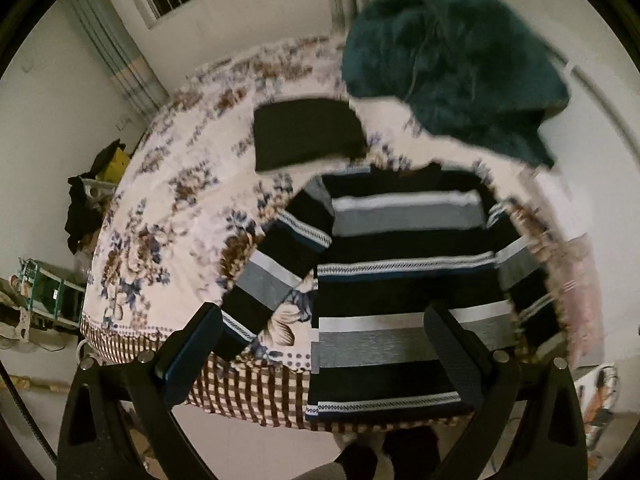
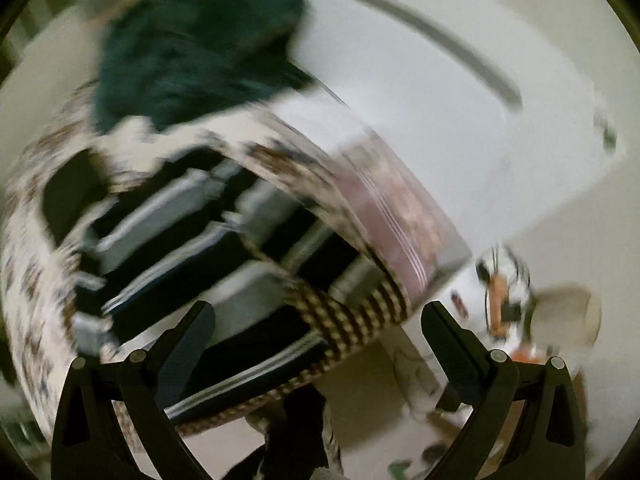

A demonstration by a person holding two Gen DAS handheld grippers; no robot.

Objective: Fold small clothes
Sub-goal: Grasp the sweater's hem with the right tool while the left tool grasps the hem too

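Observation:
A black, grey and white striped sweater (image 1: 400, 272) lies spread flat on the floral bedspread (image 1: 172, 200), its hem at the near edge and one sleeve angled out to the left. My left gripper (image 1: 324, 344) is open and empty, above the sweater's hem. In the blurred right wrist view the same sweater (image 2: 192, 264) shows on the left. My right gripper (image 2: 320, 340) is open and empty, hovering over the bed's near right corner.
A folded black garment (image 1: 304, 136) lies behind the sweater. A dark teal fuzzy garment (image 1: 452, 68) is heaped at the back right, also in the right wrist view (image 2: 192, 52). A pink pillow (image 1: 580, 300) is at the right edge. Clutter stands on the floor at the left (image 1: 48, 300).

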